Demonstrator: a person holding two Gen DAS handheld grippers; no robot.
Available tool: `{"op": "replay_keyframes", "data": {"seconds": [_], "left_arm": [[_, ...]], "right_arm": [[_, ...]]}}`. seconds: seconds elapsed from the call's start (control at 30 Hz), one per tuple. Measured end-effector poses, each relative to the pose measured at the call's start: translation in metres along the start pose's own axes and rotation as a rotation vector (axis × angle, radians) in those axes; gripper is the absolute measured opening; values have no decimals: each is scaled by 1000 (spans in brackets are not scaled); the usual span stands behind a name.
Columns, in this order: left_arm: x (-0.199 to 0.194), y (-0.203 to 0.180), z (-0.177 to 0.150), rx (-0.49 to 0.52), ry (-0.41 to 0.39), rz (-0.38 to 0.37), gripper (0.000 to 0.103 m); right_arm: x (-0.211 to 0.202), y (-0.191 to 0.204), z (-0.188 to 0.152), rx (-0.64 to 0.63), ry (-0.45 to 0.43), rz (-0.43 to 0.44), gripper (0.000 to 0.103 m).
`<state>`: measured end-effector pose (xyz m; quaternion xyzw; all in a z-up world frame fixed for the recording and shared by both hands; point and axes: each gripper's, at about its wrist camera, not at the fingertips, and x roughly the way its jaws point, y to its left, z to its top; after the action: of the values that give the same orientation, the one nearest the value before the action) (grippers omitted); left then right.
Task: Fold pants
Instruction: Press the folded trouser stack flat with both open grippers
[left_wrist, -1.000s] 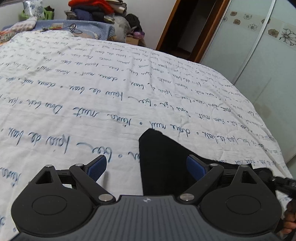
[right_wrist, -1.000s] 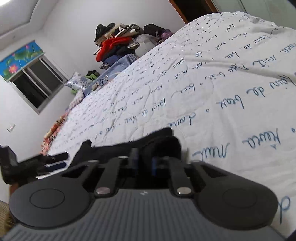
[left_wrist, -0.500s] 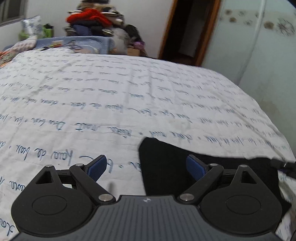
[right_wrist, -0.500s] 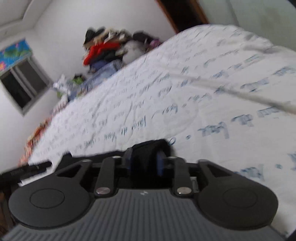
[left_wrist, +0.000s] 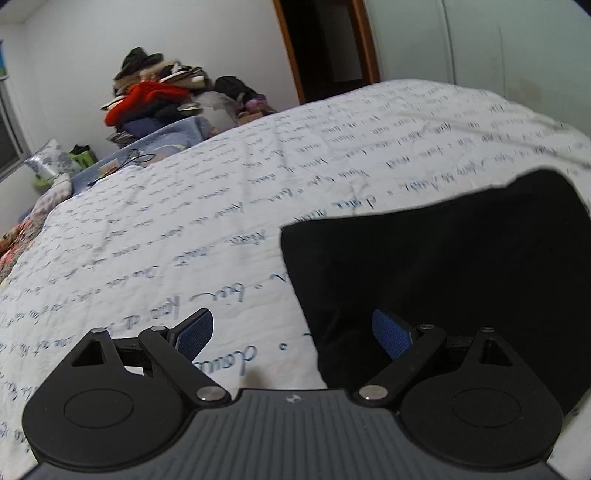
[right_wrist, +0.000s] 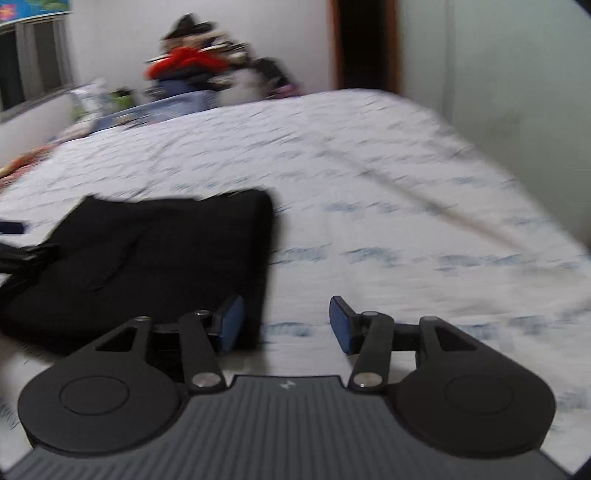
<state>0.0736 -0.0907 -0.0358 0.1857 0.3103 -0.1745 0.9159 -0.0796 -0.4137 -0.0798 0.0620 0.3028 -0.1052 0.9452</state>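
The black pants (left_wrist: 443, 266) lie folded flat on the white bedspread with blue handwriting. In the left wrist view they fill the right half, and my left gripper (left_wrist: 291, 332) stands open over their left edge, nothing between its pads. In the blurred right wrist view the pants (right_wrist: 147, 258) lie to the left. My right gripper (right_wrist: 286, 323) is beside their right edge with its jaws opening; only bedspread shows between the pads, the left pad (right_wrist: 231, 323) close against the cloth's edge. A dark part of the other gripper (right_wrist: 22, 254) shows at the far left.
The bed (left_wrist: 184, 206) stretches away to a pile of clothes (left_wrist: 159, 96) at the far wall. A dark doorway (left_wrist: 325, 44) and pale wardrobe doors (left_wrist: 498, 48) stand beyond the bed's right side. A window (right_wrist: 33, 55) is at the left.
My right gripper let go of the bunched black cloth and drew off to the right, jaws spreading. Both views rolled and shifted; the left gripper stayed open, and the pants now lie flat.
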Motion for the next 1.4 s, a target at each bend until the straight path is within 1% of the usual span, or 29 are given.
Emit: {"op": "replay_keyframes", "data": {"seconds": [0.03,0.1,0.17,0.2,0.27,0.3,0.4,0.43,0.47,0.5,0.53,0.63,0.7,0.77,0.83,0.87,0.93,1.0,1.07,1.1,1.17,1.2,1.23,1.3,1.33,1.4], "left_arm": [[-6,4,2,-20,-10,-4,94],[-16,6,8,-58,-32,-42,94],[-24,3,12,-91,-44,-103,94],[-27,0,13,-106,-48,-134,94],[-29,-8,14,-108,-50,-183,94],[-30,-13,14,-99,-50,-194,94],[-30,-28,16,-63,-53,-195,94],[-31,-33,16,-56,-57,-195,94],[-31,-36,16,-49,-63,-196,94],[-30,-39,16,-41,-67,-195,94],[-29,-41,16,-36,-64,-191,94],[-24,-46,15,-24,-47,-195,94],[-21,-47,14,-21,-40,-198,94],[-20,-49,11,-10,-33,-189,94],[-22,-47,11,-10,-37,-176,94],[-24,-45,11,-15,-44,-178,94],[-27,-42,12,-35,-56,-185,94],[-27,-40,14,-57,-55,-197,94],[-25,-44,14,-53,-41,-215,94],[-23,-48,12,-37,-27,-219,94],[-17,-58,5,19,17,-210,94],[-15,-62,1,40,32,-192,94],[-16,-63,-3,54,25,-180,94],[-20,-62,-1,64,0,-168,94],[-20,-60,4,55,-9,-163,94],[-19,-55,19,19,-28,-158,94]], "right_arm": [[-11,1,2,3,-40,10,48],[-27,3,5,22,-75,103,48],[-30,8,4,41,-57,203,40],[-27,10,2,46,-37,234,30],[-20,12,-3,64,-4,230,30],[-16,10,-5,80,6,228,31],[-11,4,-12,148,18,269,31],[-8,5,-13,154,21,272,29],[-7,5,-14,151,22,269,25],[-9,5,-14,142,10,248,11],[-12,6,-14,132,-1,231,7],[-22,2,-11,136,-33,215,4],[-16,1,-13,114,-5,182,2],[-5,3,-19,104,36,169,2],[-6,5,-18,110,29,156,3],[-9,4,-15,124,17,150,3],[-20,5,-8,117,-27,118,9],[-29,12,0,77,-70,91,10],[-31,25,6,30,-91,102,10],[-28,32,7,9,-85,122,10],[-15,41,4,-25,-36,146,15],[-7,44,0,-42,-4,133,18],[-1,45,-6,-62,12,117,21],[-1,43,-6,-60,11,115,22],[-4,43,-3,-57,2,114,23],[-8,48,11,-95,-44,98,24]]}}
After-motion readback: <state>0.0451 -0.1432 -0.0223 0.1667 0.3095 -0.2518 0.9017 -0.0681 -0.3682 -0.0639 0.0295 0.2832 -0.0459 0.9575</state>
